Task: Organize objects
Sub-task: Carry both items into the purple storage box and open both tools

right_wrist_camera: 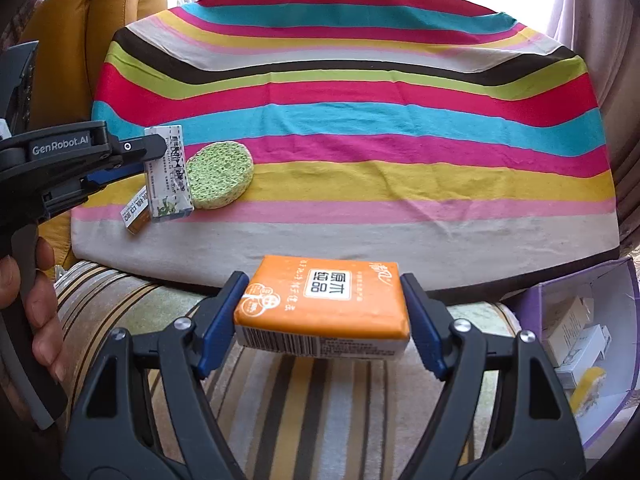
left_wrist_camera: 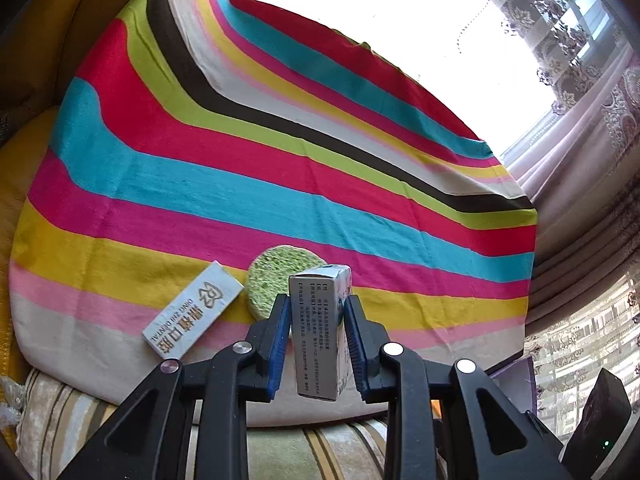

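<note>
**Between both pairs of fingers: a carton and a tissue pack, held over the striped cloth**

Between the blue pads of the left gripper [left_wrist_camera: 316,312] sits a small white carton [left_wrist_camera: 320,332], clamped on its two narrow sides. Its long axis runs along the fingers, one end pointing forward past the fingertips toward the striped cloth [left_wrist_camera: 280,152], the other back toward the camera. The printed face on top carries fine text too small to read. In the right wrist view the same carton [right_wrist_camera: 168,172] appears at the tip of the left gripper [right_wrist_camera: 154,152], its far end tilted down toward the cloth [right_wrist_camera: 352,128]; whether it touches the cloth cannot be told.

Just ahead of the left fingertips lies a round green sponge [left_wrist_camera: 280,280], flat on the cloth and partly hidden behind the carton. To the left of the fingers rests a flat white box [left_wrist_camera: 192,312] with gold lettering, its long axis slanting away from the sponge; in the right wrist view only one end of it [right_wrist_camera: 136,212] shows from behind the carton.

Between the right gripper's [right_wrist_camera: 324,304] fingers an orange tissue pack [right_wrist_camera: 324,300] is clamped at its two short ends, its long axis crosswise to the fingers, label up, barcode edge toward the camera. It hangs above a striped cushion [right_wrist_camera: 280,400], short of the cloth's near edge. To the right of those fingers a purple box [right_wrist_camera: 616,280] stands open, cut off by the frame, holding small white cartons that are hard to make out.
</note>
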Motion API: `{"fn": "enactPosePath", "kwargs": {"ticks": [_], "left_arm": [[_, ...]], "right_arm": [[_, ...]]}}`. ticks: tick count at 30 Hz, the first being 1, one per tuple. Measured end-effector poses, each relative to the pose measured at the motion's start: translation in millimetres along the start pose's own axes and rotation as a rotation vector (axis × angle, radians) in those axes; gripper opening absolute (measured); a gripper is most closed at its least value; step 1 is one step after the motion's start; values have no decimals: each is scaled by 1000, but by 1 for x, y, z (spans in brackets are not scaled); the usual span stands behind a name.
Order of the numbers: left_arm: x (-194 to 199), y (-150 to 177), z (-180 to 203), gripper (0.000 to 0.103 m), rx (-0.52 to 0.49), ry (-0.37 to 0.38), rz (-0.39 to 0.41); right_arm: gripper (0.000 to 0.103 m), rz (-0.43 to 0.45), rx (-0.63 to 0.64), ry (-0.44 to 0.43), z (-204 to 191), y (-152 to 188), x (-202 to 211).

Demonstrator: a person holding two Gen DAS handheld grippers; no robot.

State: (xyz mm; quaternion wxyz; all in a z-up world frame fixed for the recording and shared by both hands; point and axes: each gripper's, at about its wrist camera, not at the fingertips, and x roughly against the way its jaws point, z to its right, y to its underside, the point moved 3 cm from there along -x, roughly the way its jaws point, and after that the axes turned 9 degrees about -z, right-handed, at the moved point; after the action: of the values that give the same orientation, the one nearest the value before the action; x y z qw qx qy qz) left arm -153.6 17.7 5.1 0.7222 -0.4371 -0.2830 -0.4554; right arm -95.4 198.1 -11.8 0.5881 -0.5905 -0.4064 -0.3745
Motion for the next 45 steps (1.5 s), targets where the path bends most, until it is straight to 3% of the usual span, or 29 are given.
{"fn": "enactPosePath", "kwargs": {"ticks": [17,32,45], "left_arm": [[-23,55,119,29,-233,14,-43],[-53,116,230,29,-455,27,-125],[-71,156,276,29,-572,40,-184]], "right_arm": [[78,52,-154,64,104,25,30],[78,51,-326,183,214,77,43],[78,24,-442,217,277,124,41]]}}
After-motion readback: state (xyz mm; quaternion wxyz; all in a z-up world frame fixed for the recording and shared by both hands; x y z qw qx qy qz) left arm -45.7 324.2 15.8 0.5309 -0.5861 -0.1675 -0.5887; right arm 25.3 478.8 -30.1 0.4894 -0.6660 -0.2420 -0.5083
